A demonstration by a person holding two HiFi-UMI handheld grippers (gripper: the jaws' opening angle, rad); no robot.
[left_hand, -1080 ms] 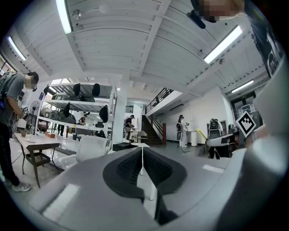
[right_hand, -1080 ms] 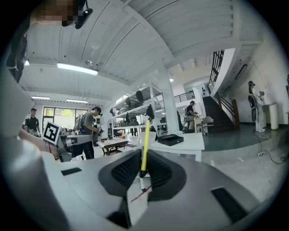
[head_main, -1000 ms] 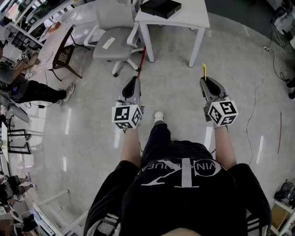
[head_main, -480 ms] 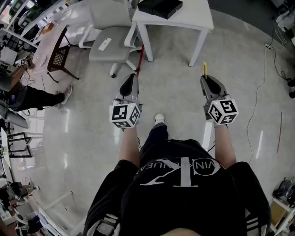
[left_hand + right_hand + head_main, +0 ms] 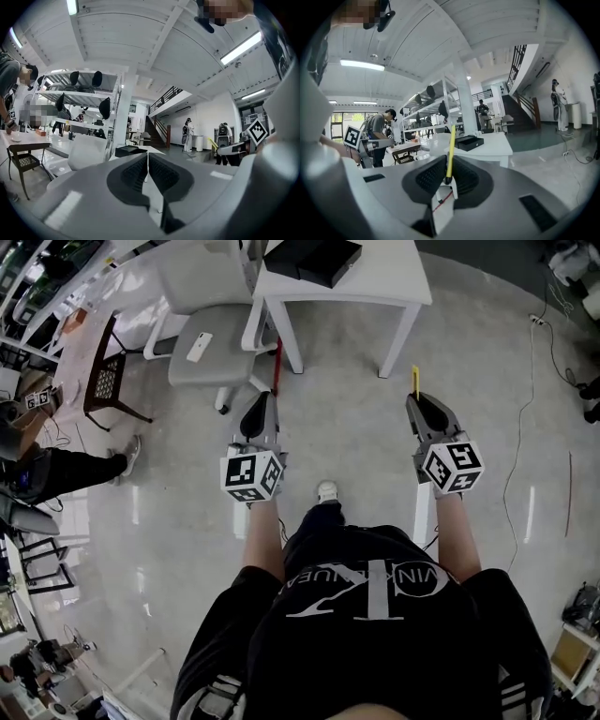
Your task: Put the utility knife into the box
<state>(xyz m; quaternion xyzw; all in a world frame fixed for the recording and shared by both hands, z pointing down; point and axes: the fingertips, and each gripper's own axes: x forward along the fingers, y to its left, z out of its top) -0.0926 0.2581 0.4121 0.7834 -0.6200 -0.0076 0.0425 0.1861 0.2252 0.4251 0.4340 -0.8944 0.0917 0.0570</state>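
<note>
**Knife held tight, box not reached yet**

The right gripper (image 5: pixel 418 401) is clamped on the knife (image 5: pixel 415 381). The left gripper (image 5: pixel 264 401) has its jaws pressed together with nothing between them. The person stands on the floor (image 5: pixel 347 427), a little way short of the table (image 5: pixel 394 282). The box (image 5: pixel 314 257) sits on the table, toward its far left part. So the knife is in the air, on the near side of the table and well apart from the box.

What could go wrong? The gripper pinches the knife only near one end, and most of it sticks out past the jaws. I think it could tip sideways or slide out if it bumps the table edge or the box wall. If it is let go too soon, it would drop on the table beside the box, or on the floor. I cannot tell from here whether the box is open; a shut lid would stop the knife going in.

The knife is yellow, long and very thin, like a flat stick. In the right gripper view (image 5: pixel 450 154) it points forward and leans a little, toward the table and box (image 5: pixel 469 142).
</note>
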